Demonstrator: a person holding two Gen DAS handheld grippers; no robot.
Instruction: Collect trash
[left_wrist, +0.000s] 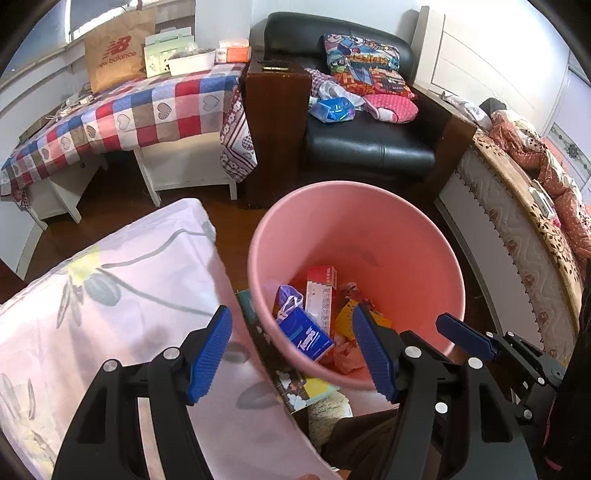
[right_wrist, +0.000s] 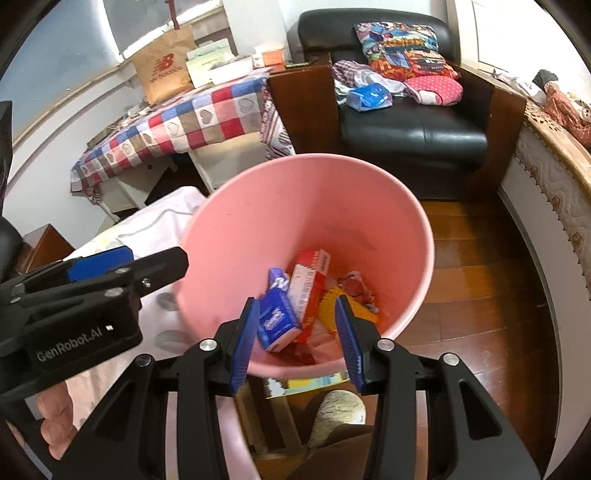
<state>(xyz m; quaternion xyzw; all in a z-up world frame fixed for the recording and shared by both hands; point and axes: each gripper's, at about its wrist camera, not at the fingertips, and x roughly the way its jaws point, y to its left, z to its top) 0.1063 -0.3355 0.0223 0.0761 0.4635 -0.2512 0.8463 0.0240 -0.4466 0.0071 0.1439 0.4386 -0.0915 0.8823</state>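
A pink bin (left_wrist: 354, 229) (right_wrist: 295, 206) stands on the wood floor beside a low table with a pale floral cloth (left_wrist: 103, 295). Inside lie a blue tissue pack (left_wrist: 306, 332) (right_wrist: 275, 321), a red and white box (left_wrist: 319, 291) (right_wrist: 308, 284), a yellow item (right_wrist: 356, 304) and crumpled wrappers. My left gripper (left_wrist: 291, 354) is open and empty over the bin's near left rim. My right gripper (right_wrist: 297, 332) is open and empty above the bin's near rim; it also shows at the right of the left wrist view (left_wrist: 465, 336).
A black armchair (left_wrist: 369, 147) holds cushions, clothes and a blue packet (left_wrist: 332, 109). A table with a checked cloth (left_wrist: 129, 114) carries a paper bag (left_wrist: 114, 51) and boxes. A bed (left_wrist: 535, 206) runs along the right. A slippered foot (right_wrist: 338, 410) is below the bin.
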